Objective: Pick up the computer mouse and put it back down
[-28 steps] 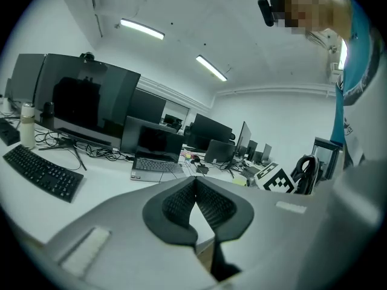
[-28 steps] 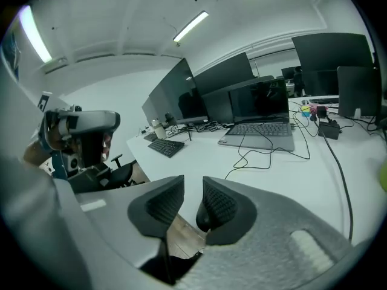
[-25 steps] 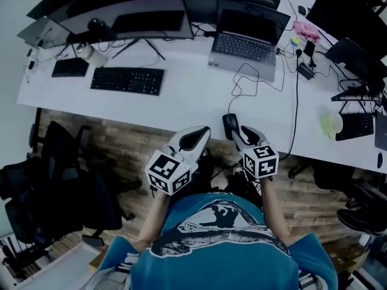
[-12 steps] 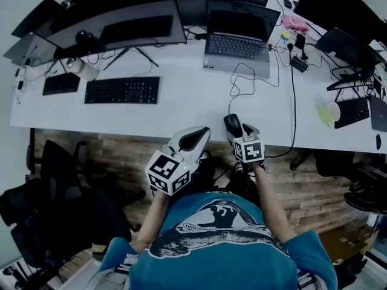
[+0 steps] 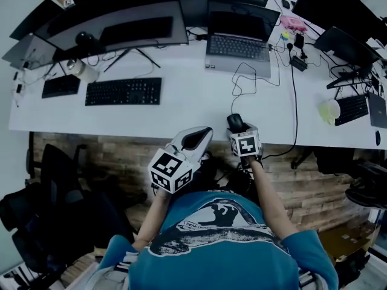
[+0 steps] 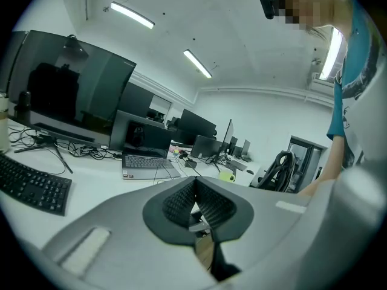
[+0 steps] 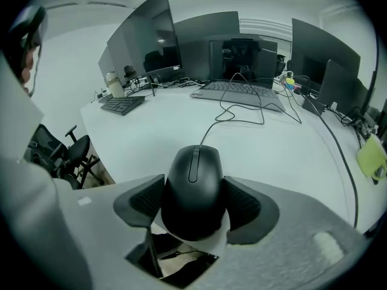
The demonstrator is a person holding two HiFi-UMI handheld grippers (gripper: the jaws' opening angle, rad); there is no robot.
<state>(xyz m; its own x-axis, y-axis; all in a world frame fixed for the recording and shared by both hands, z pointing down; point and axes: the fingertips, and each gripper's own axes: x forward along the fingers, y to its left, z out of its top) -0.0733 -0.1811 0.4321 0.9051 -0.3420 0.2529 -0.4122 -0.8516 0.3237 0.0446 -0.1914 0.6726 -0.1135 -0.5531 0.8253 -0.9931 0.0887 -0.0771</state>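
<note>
A black wired computer mouse (image 5: 233, 121) lies on the white desk (image 5: 181, 110) close to its front edge, its cable (image 5: 242, 80) running back toward the laptop. My right gripper (image 5: 237, 129) points down over it. Its jaws are opening, and the mouse (image 7: 193, 180) sits between the two dark pads (image 7: 245, 204), filling almost the whole gap while it rests on the desk. My left gripper (image 5: 196, 136) hangs just off the desk's front edge. In the left gripper view this gripper (image 6: 195, 203) is shut, its pads meeting with nothing between them.
A laptop (image 5: 239, 44) stands behind the mouse. A black keyboard (image 5: 124, 91) and wide monitors (image 5: 121, 23) are at the back left. A green cup (image 5: 331, 110) and more cables are at the right. Office chairs (image 5: 60, 180) stand below the desk's left part.
My right gripper has come down and forward onto the mouse and its jaws have spread around it. The left gripper has stayed in place.
</note>
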